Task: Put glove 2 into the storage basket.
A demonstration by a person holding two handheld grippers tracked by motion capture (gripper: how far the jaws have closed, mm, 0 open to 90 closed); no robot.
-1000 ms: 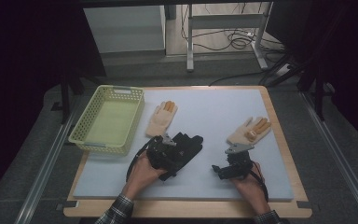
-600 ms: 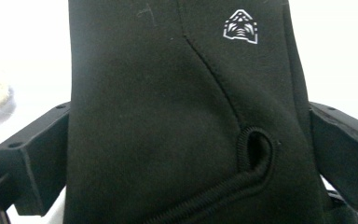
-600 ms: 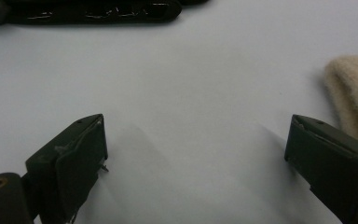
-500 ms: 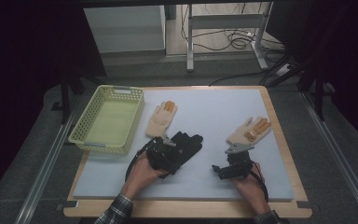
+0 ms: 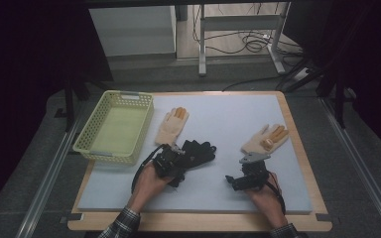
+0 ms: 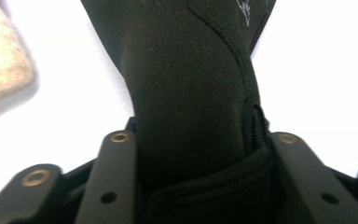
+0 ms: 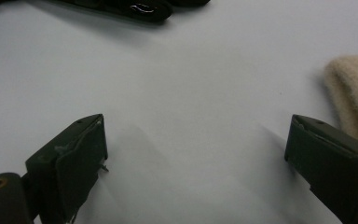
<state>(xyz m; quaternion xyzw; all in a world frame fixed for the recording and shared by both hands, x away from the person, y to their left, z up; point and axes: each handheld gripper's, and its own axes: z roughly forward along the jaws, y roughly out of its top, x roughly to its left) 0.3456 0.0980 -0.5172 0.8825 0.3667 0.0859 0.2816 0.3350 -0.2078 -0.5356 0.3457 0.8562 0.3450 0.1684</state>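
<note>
A black glove (image 5: 198, 150) lies near the middle of the pale mat (image 5: 228, 114). My left gripper (image 5: 176, 161) sits at the glove's near end. In the left gripper view its jaws have just been closing, and they now pinch the cuff of the black glove (image 6: 191, 93) from both sides, so the left gripper (image 6: 198, 140) is shut on it. My right gripper (image 5: 243, 171) rests low over the mat at the front right, and in its own view the right gripper (image 7: 196, 135) stands open over bare mat. One beige glove (image 5: 265, 139) (image 7: 354, 93) lies just beyond it.
A second beige glove (image 5: 172, 126) (image 6: 2, 70) lies left of the black one. A yellow-green mesh basket (image 5: 114, 148) stands at the mat's left edge. The wooden table edge frames the mat, and dark floor and table legs lie behind it.
The left hand and its gripper have edged slightly toward the near side at the black glove's cuff. The right hand and the beige gloves lie as before.
</note>
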